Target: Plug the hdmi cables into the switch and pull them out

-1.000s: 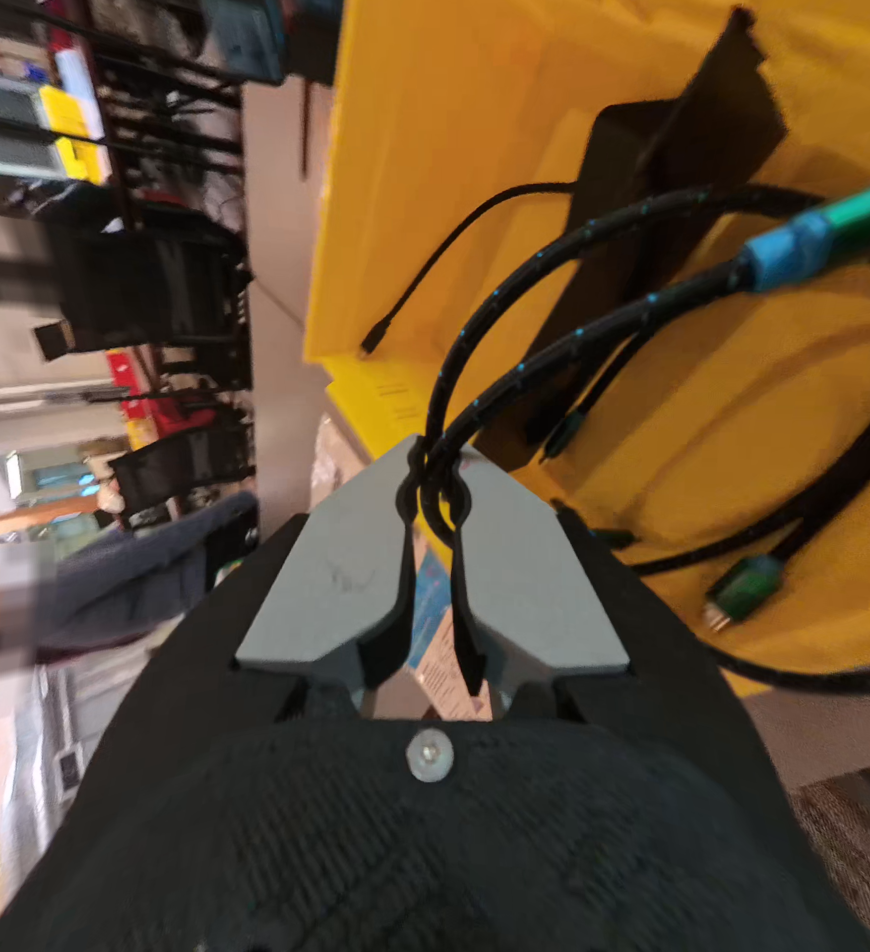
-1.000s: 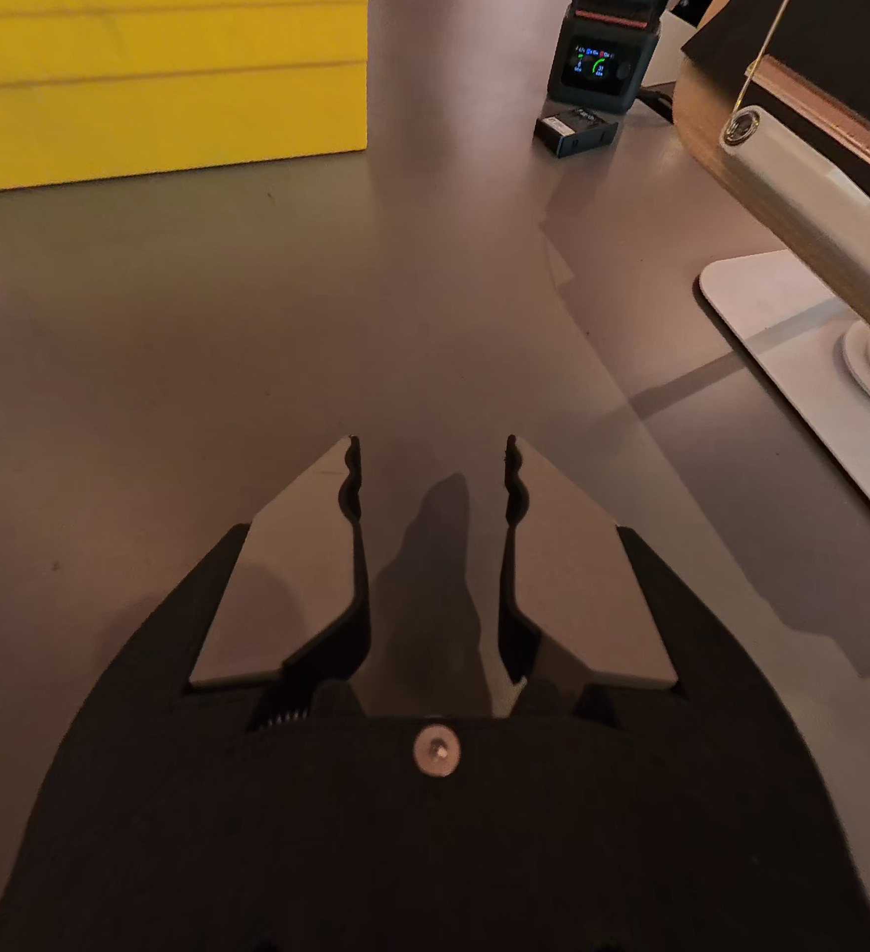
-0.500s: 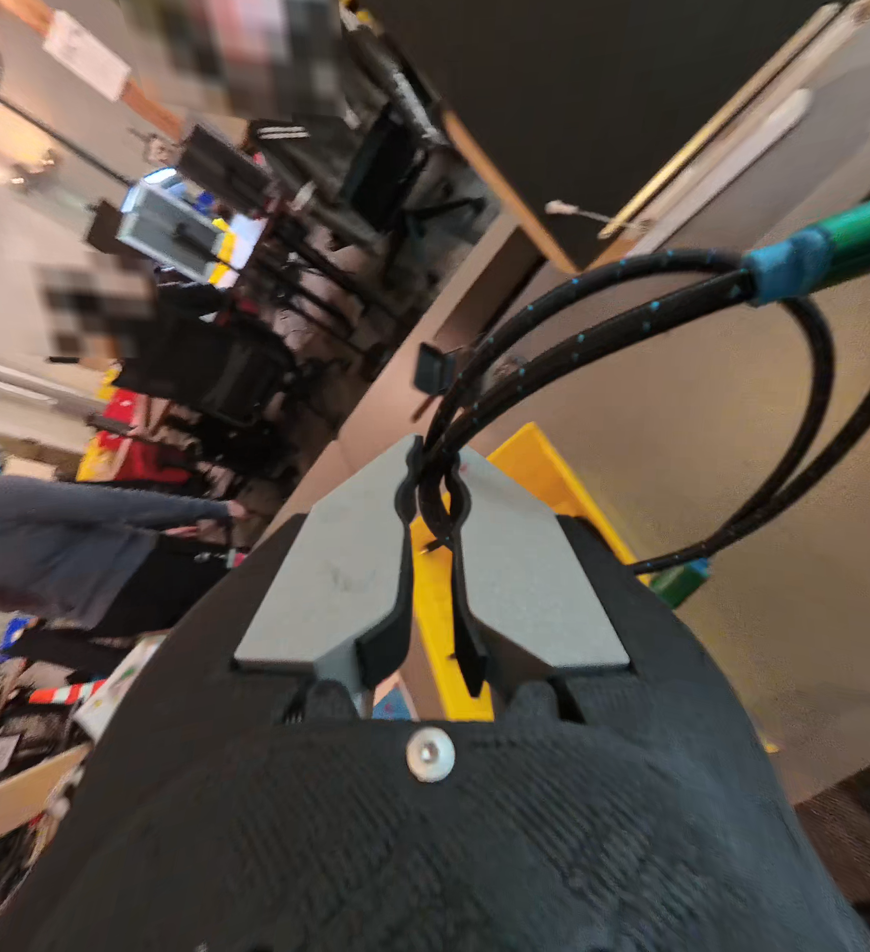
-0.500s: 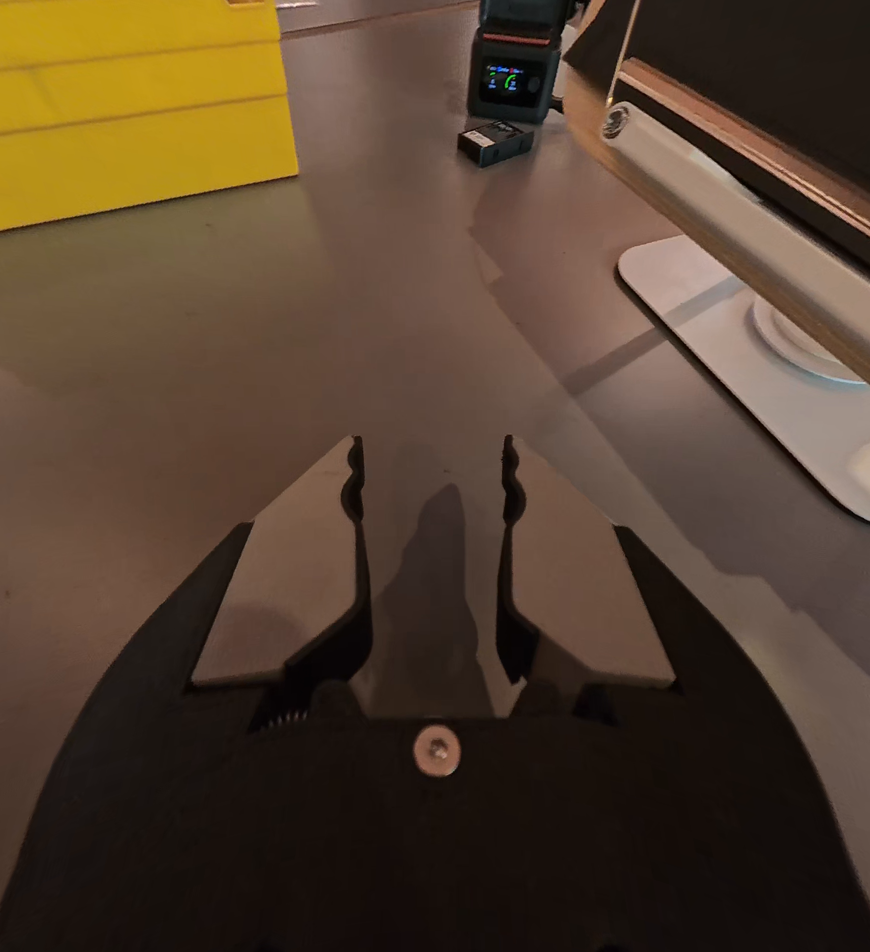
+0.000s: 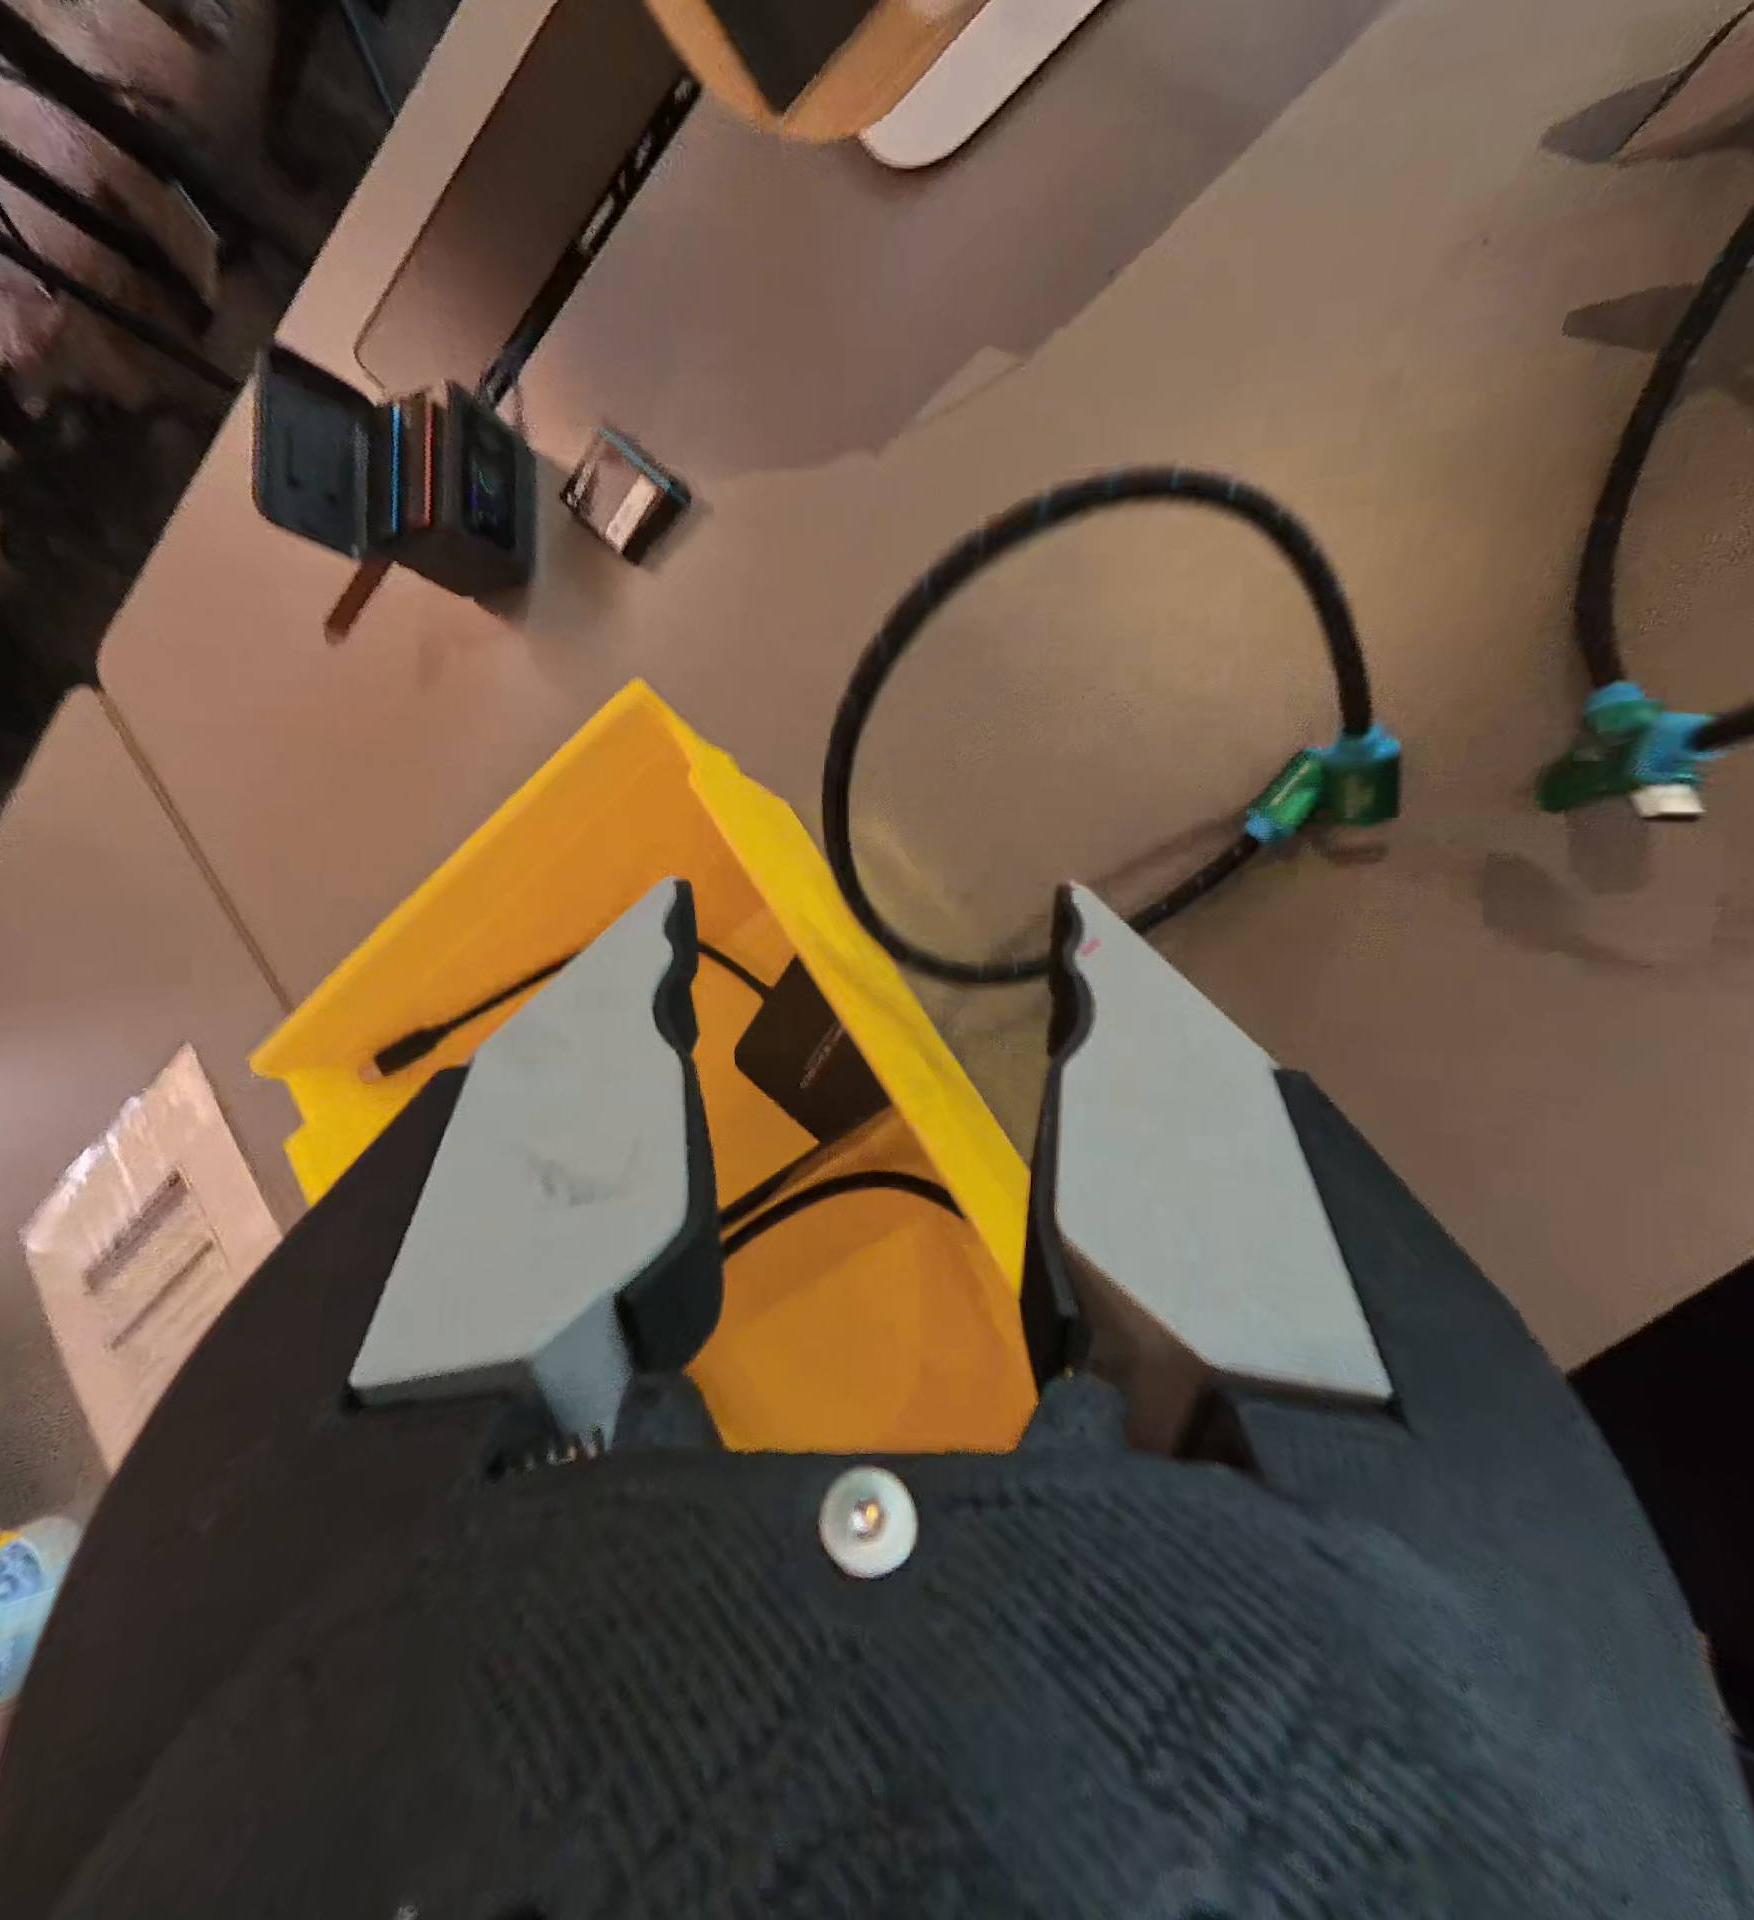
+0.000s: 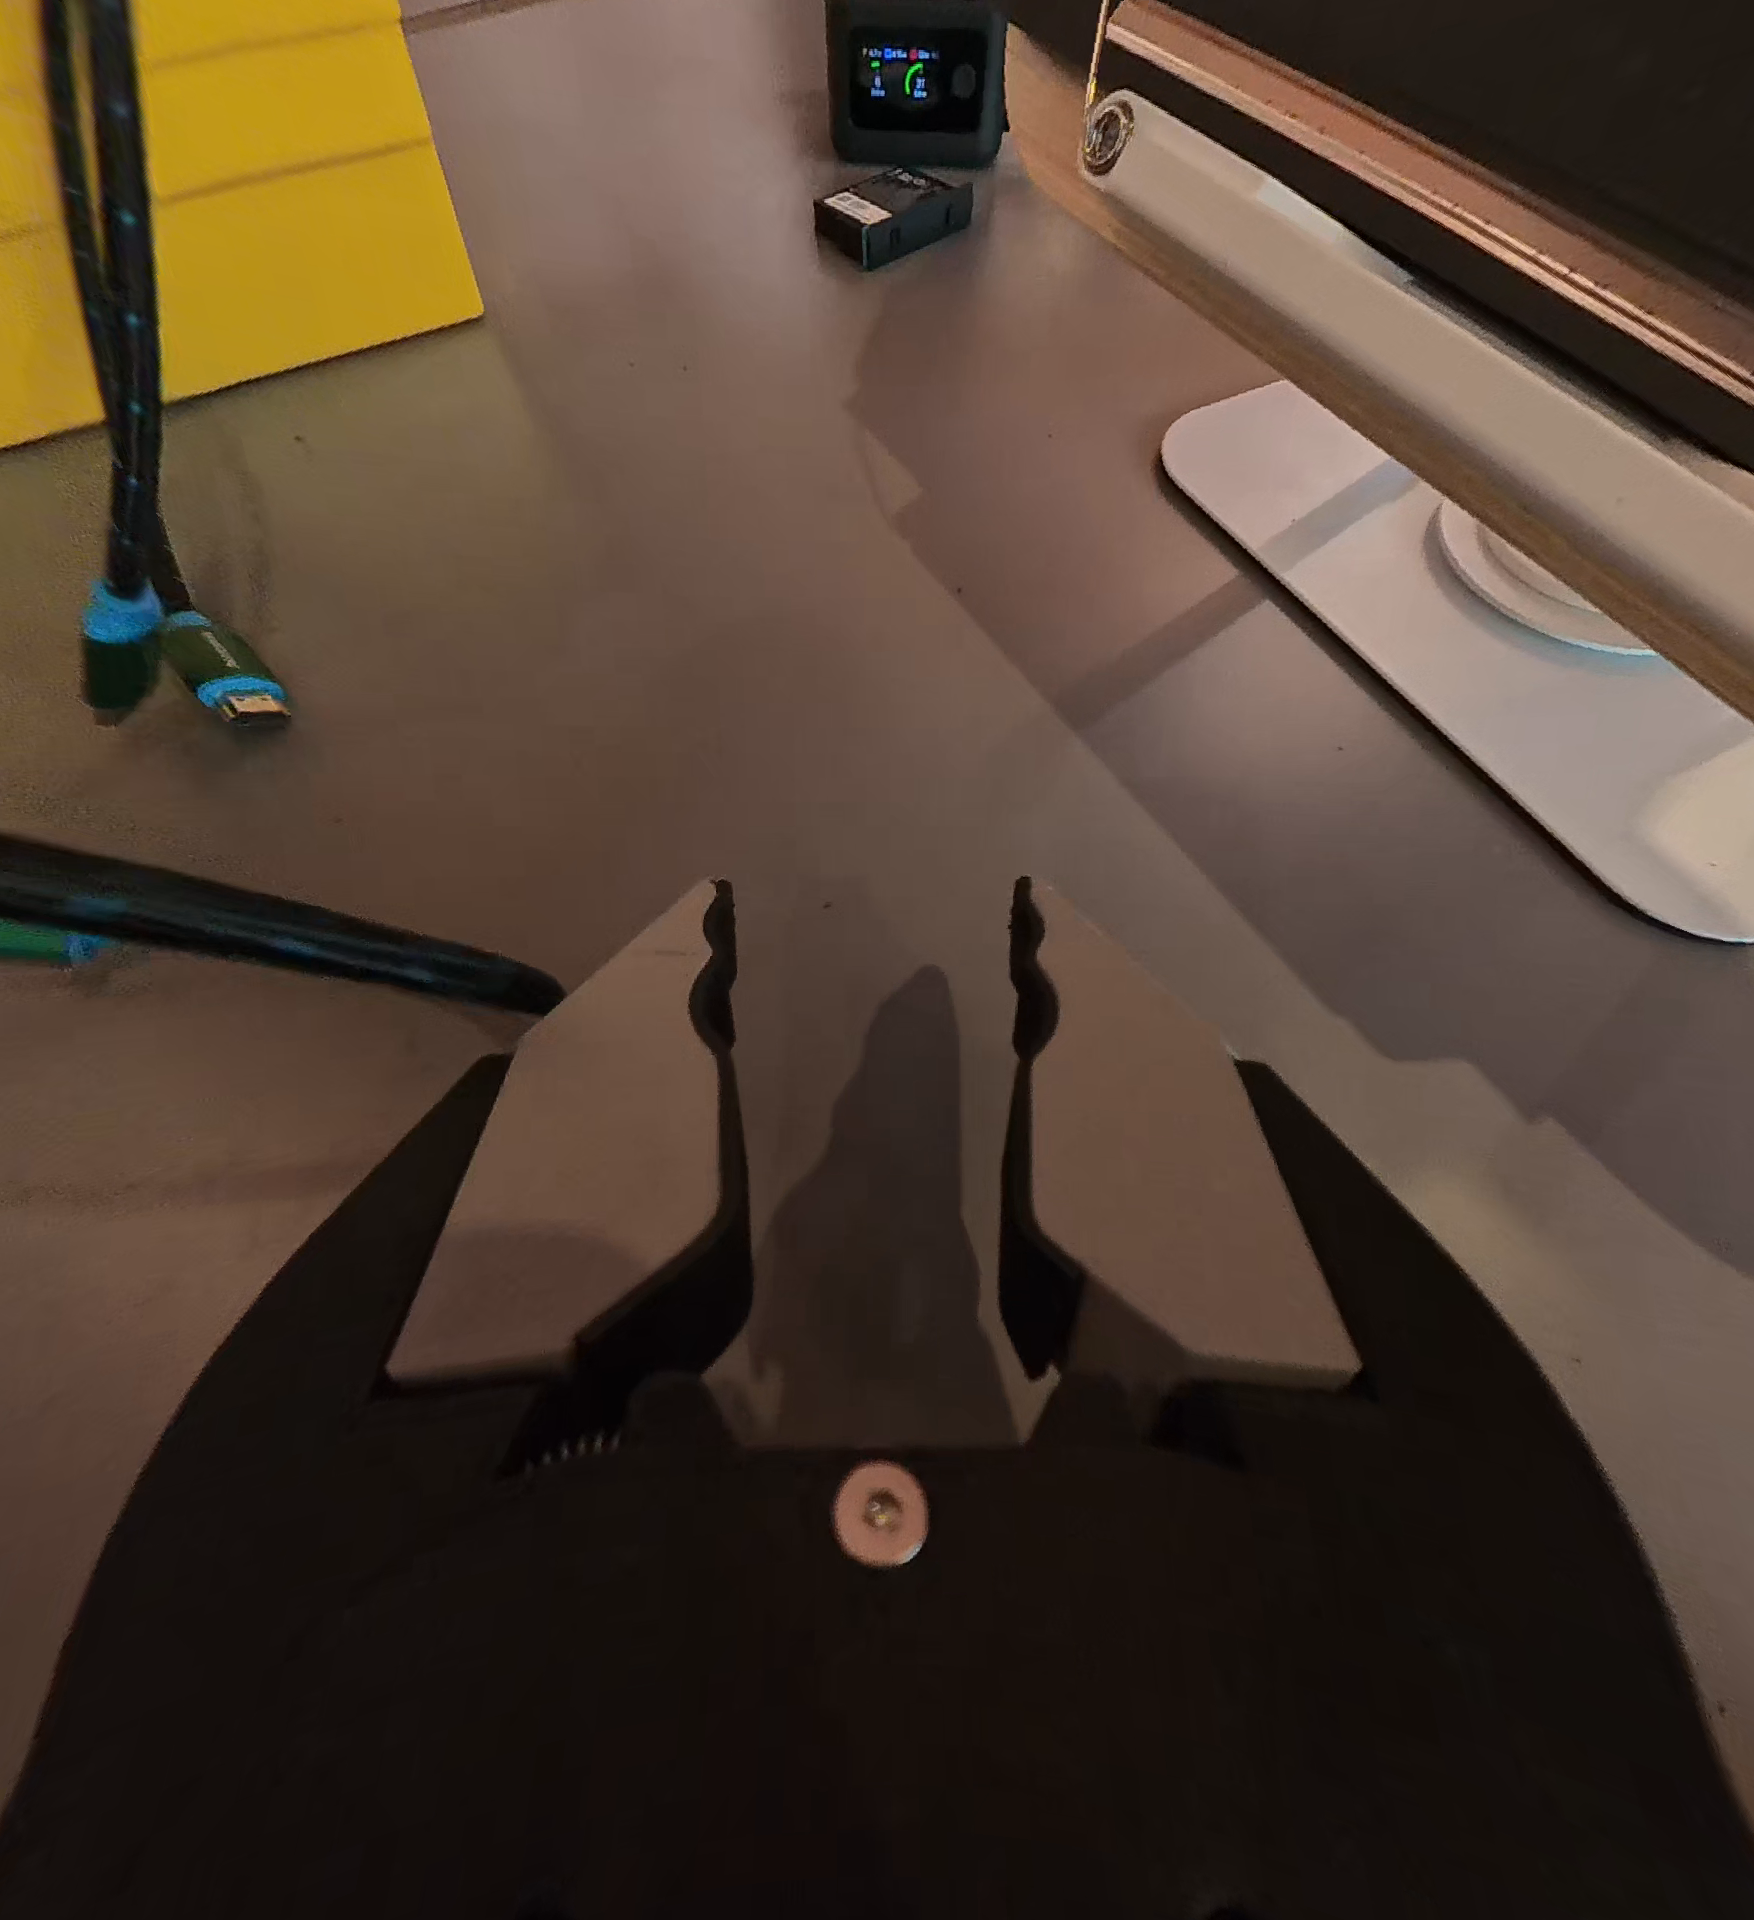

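A: Gaping wide, the left gripper (image 5: 868,935) is hovering empty over the yellow bin (image 5: 582,852); the switch (image 5: 811,1049) is lying inside.

B: The right gripper (image 6: 871,914) is also standing open; the HDMI cables (image 5: 1081,717) are lying on the table (image 6: 644,623) beside the bin.

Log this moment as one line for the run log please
left gripper: open, empty, over yellow bin | right gripper: open, empty, above table | HDMI cables: on table, unplugged | switch: in bin
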Action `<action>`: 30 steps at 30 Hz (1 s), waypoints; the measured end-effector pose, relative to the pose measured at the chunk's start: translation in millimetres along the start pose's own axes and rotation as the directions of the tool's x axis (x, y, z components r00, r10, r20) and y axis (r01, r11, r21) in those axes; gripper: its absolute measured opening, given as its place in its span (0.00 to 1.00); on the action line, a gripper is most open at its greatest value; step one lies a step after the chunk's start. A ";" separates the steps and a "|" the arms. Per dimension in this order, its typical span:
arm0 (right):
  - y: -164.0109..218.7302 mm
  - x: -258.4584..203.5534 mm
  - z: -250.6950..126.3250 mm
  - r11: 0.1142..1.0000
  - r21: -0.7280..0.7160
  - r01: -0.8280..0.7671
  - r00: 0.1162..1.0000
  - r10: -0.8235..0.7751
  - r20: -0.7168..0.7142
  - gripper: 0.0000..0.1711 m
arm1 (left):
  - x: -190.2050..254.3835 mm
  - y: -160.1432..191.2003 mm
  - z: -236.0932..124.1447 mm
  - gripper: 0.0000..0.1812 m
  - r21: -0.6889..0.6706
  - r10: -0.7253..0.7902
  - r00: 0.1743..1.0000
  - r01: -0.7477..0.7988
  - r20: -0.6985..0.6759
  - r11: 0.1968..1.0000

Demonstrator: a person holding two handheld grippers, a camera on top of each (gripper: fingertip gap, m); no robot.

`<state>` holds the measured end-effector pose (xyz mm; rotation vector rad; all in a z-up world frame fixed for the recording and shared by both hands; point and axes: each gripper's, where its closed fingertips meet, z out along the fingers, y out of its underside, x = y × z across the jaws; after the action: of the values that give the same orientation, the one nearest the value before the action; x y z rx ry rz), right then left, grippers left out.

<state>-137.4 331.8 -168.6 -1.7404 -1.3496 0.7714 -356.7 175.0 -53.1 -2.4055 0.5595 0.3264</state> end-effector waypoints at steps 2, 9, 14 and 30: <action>-0.7 6.3 -1.4 1.000 0.004 0.012 0.999 -0.012 -0.050 0.31 | -17.7 15.9 -2.2 0.40 -0.006 -0.036 0.999 0.036 0.025 0.999; -4.9 4.9 -9.6 0.998 0.040 -0.052 0.997 0.054 -0.055 0.32 | -75.1 52.1 -8.3 0.39 0.116 -0.177 0.984 0.173 0.028 0.978; 0.2 -13.8 -1.6 1.000 0.006 -0.021 0.999 0.022 -0.025 0.32 | -108.6 80.7 17.8 0.39 0.082 -0.140 0.990 0.137 0.027 0.987; -11.6 -4.8 7.8 0.998 0.050 0.037 0.999 -0.037 0.001 0.29 | -100.6 91.6 85.2 0.33 0.038 0.040 0.980 -0.033 -0.197 0.999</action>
<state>-150.8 330.3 -162.6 -1.6715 -1.3490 0.7793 -495.8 196.0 -130.5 -2.4113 0.6936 0.0918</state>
